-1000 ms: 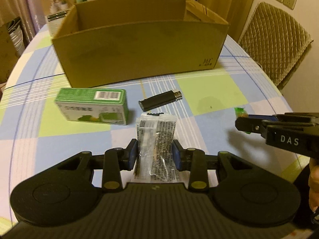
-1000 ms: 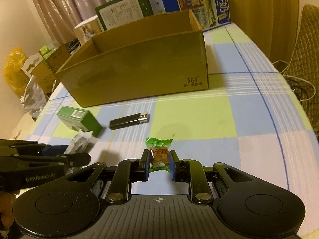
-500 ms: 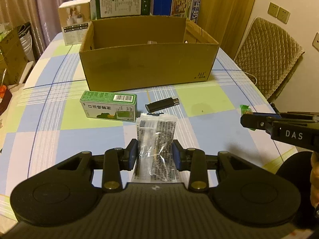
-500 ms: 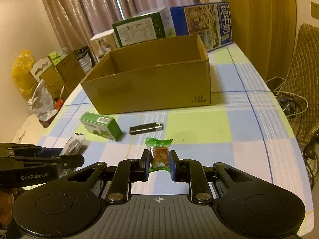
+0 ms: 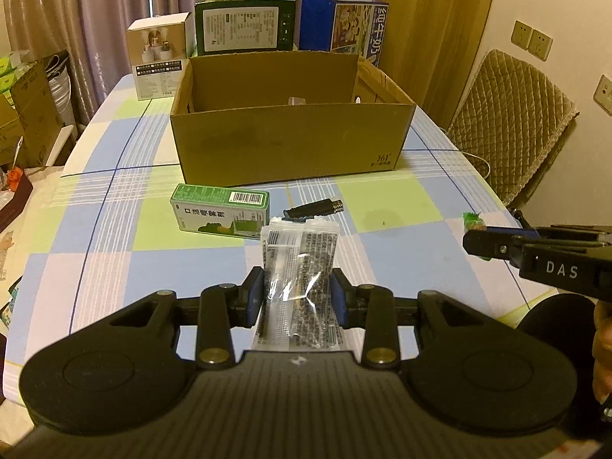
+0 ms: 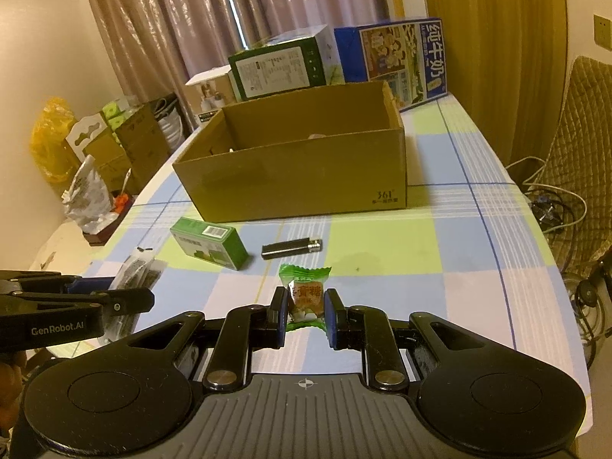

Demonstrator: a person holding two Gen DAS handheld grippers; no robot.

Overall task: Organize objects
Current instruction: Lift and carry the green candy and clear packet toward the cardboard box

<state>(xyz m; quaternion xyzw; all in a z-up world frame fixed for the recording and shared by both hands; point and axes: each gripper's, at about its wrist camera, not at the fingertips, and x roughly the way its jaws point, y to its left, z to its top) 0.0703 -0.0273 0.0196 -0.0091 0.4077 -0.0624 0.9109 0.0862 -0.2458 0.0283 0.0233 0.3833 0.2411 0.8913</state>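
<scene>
My left gripper (image 5: pixel 297 294) is shut on a clear plastic packet (image 5: pixel 300 267) of dark grains, held above the table. My right gripper (image 6: pixel 305 311) is shut on a green-wrapped candy (image 6: pixel 305 294); the same candy (image 5: pixel 473 222) shows at the right gripper's tip in the left wrist view. The packet (image 6: pixel 135 271) also appears at the left edge of the right wrist view. An open cardboard box (image 5: pixel 290 141) (image 6: pixel 306 168) stands further back. A green carton (image 5: pixel 220 210) (image 6: pixel 208 243) and a black lighter (image 5: pixel 313 208) (image 6: pixel 292 248) lie on the checked tablecloth in front of it.
Three printed boxes (image 5: pixel 244 23) stand behind the cardboard box. A quilted chair (image 5: pixel 512 122) is at the table's right side, with cables (image 6: pixel 554 206) on the floor. Cardboard boxes and bags (image 6: pixel 95 160) crowd the floor at the left.
Both grippers have risen and pulled back from the table, each still holding its item. The box now looks smaller and its inside is visible.
</scene>
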